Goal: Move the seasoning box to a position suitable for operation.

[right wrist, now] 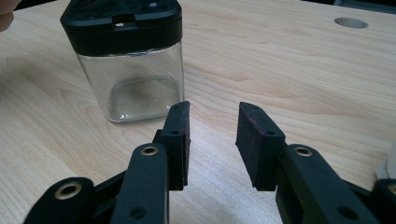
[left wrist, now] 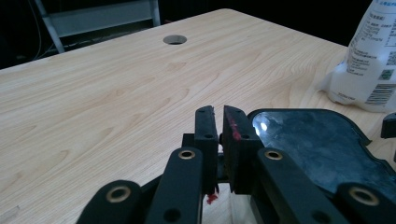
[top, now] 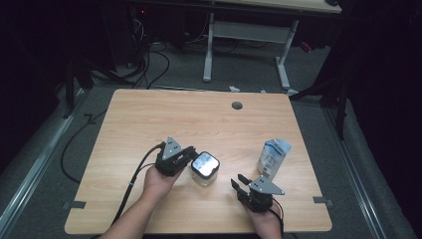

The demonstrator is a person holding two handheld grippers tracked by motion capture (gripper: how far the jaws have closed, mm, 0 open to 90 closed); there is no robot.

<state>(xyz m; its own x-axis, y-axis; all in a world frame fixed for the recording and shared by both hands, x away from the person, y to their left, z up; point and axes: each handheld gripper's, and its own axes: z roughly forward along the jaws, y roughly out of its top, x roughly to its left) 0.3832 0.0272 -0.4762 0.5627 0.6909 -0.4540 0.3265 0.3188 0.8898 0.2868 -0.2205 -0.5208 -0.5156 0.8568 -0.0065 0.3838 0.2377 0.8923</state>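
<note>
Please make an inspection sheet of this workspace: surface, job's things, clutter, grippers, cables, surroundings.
Surface: wooden table, round hole near far edge.
Job's things: clear square jar, black lid on, empty; carton upright to its right.
Clutter: nothing seen.
Grippers: left gripper shut on nothing, beside the jar lid; right gripper open, apart from the jar.
Cables: one black cable trails from the left gripper.
Surroundings: dark floor, loose cables, a white table frame behind.

Light wood-grain table (top: pixel 149 124) with rounded corners, a round cable hole (top: pixel 237 105) near the far edge. Standing on it: a clear square jar (top: pixel 204 169) with a black lid, near the middle of the near half, and a white plastic bottle (top: pixel 272 157) with a printed label, upright, to the jar's right and well apart from it. Otherwise bare wood.
</note>
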